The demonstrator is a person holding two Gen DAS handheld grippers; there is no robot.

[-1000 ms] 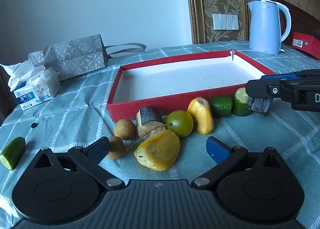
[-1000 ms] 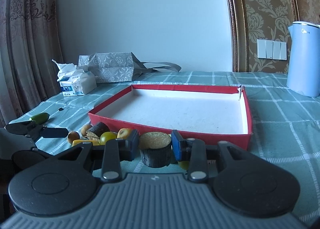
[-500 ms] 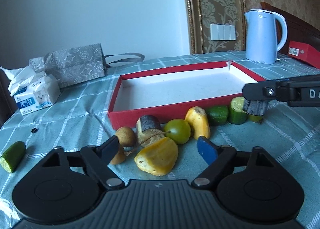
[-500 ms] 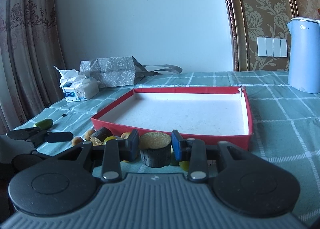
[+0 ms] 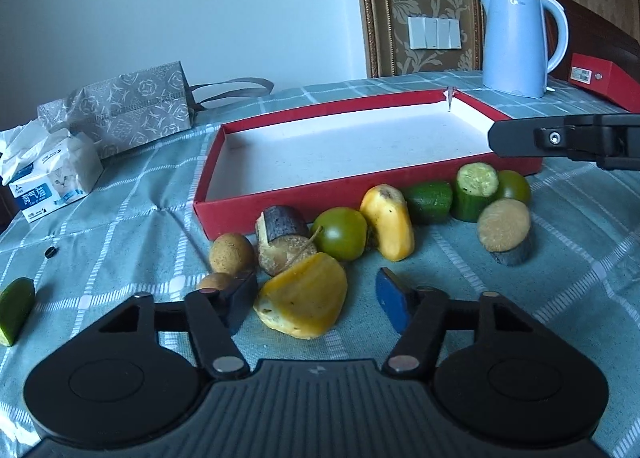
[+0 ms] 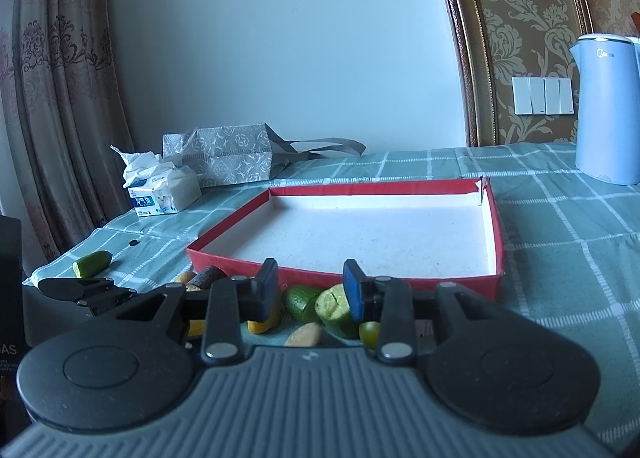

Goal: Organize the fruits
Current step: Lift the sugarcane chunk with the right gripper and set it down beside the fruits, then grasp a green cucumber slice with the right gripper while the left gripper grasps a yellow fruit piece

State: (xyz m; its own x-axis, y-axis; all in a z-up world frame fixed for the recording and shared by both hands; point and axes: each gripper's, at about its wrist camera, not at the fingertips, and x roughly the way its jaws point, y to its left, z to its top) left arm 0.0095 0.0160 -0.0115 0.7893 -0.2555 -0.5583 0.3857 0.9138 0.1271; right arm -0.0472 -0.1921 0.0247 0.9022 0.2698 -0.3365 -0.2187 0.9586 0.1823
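A yellow fruit chunk (image 5: 300, 300) lies on the cloth between the fingers of my left gripper (image 5: 316, 294). Its jaws are closing, and the blue right pad (image 5: 390, 304) stands clear of the chunk. Behind it lie two brown round fruits (image 5: 230, 254), a dark-skinned cane piece (image 5: 280, 234), a green round fruit (image 5: 340, 234), another yellow chunk (image 5: 388, 225) and cucumber pieces (image 5: 474, 193). A short cane stub (image 5: 504, 232) stands on the cloth below my right gripper (image 6: 310, 286), whose pads are apart with nothing between them. The red box (image 5: 320, 193) is just behind the fruit.
A blue kettle (image 5: 516, 45) stands at the back right beside a red carton (image 5: 600, 77). A tissue pack (image 5: 48, 181) and a grey paper bag (image 5: 120, 105) sit at the back left. One cucumber piece (image 5: 16, 306) lies apart at the near left.
My left jaws have narrowed around the yellow chunk. The cane stub that my right gripper held has left its jaws and now stands on the cloth.
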